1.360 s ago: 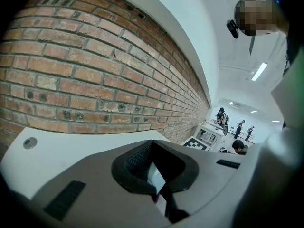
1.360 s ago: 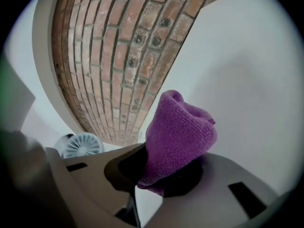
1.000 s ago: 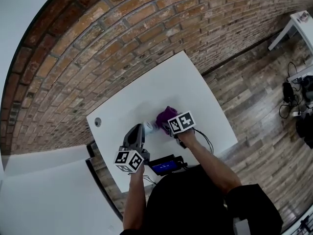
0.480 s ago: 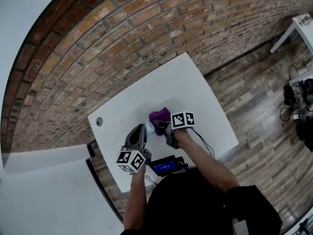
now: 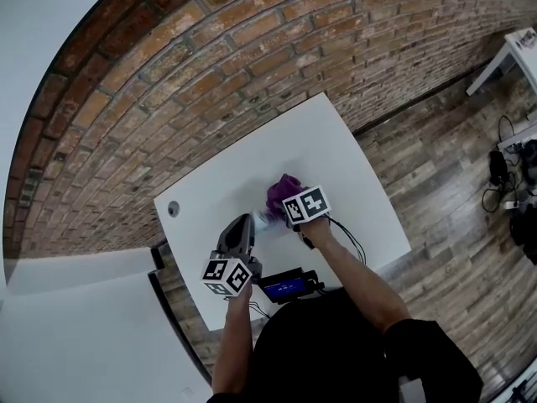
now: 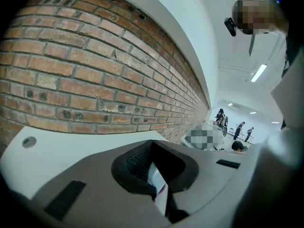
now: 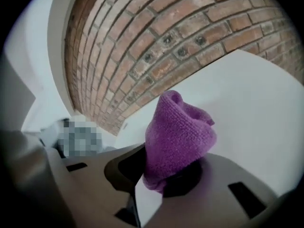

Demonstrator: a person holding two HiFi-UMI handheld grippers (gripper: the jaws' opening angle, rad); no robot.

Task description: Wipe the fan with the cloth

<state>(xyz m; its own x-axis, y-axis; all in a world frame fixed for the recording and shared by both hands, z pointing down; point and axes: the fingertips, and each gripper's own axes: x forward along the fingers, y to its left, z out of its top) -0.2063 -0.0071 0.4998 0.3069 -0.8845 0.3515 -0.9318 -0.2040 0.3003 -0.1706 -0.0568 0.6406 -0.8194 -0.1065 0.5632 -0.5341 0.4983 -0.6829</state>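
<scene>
A small pale fan (image 5: 260, 219) lies on the white table (image 5: 336, 149), right at the tip of my left gripper (image 5: 241, 223). That gripper is shut; in the left gripper view (image 6: 156, 175) its dark pads meet and only a white sliver shows through the gap below them, so the fan itself is hidden there. My right gripper (image 5: 285, 203) is shut on a bunched purple cloth (image 5: 281, 188), just right of the fan. In the right gripper view the cloth (image 7: 178, 132) sticks up out of the gripper (image 7: 161, 177) above the tabletop.
A brick wall (image 5: 210, 65) runs behind the table. A grommet hole (image 5: 173, 209) sits near the table's left corner. A small device with a blue screen (image 5: 284, 286) and a cable (image 5: 352, 240) lie at the near edge. Another white surface (image 5: 84, 334) adjoins on the left.
My right gripper with the purple cloth slid left toward the fan, then back right and slightly farther from me. The left gripper stayed still.
</scene>
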